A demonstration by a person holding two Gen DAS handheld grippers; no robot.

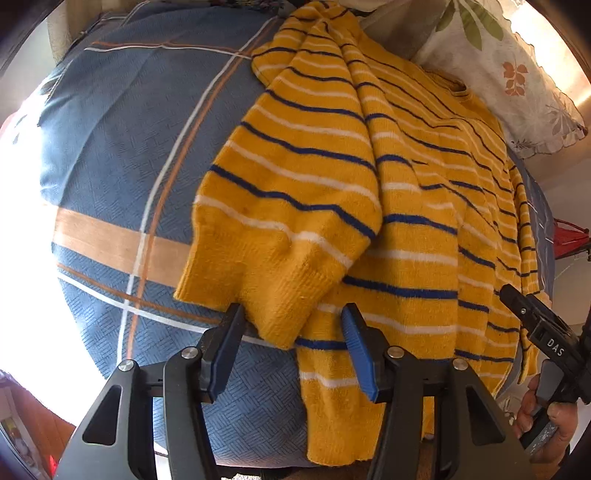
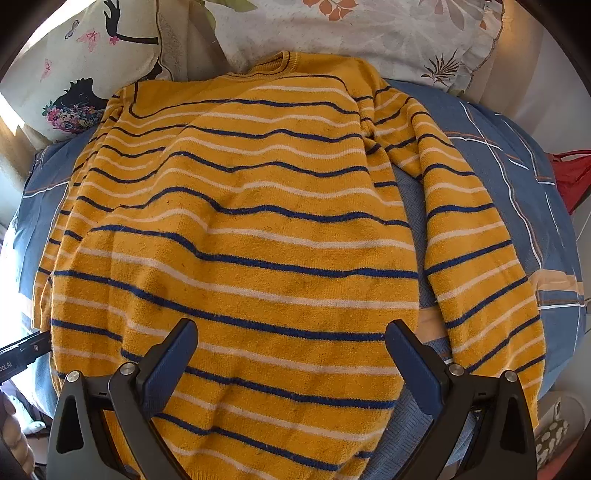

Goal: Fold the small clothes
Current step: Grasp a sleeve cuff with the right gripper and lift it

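A yellow sweater [image 2: 258, 221] with navy and white stripes lies flat on the bed, collar towards the pillows. In the left wrist view one sleeve [image 1: 295, 177] runs down beside the body, and its ribbed cuff [image 1: 273, 295] hangs between the fingers of my left gripper [image 1: 293, 314]. The blue pads stand apart on either side of the cuff and do not squeeze it. My right gripper [image 2: 291, 332] is wide open over the sweater's lower hem with nothing clamped. The other sleeve [image 2: 476, 251] lies at the right. The right gripper [image 1: 532, 317] also shows in the left wrist view, held by a hand [image 1: 546, 417].
A blue plaid bedspread [image 1: 129, 147] covers the bed. Floral pillows [image 2: 369, 33] and a printed cushion [image 2: 74, 74] lie behind the collar. Something red [image 2: 569, 173] sits past the bed's right edge. Bright glare fills the left of the left wrist view.
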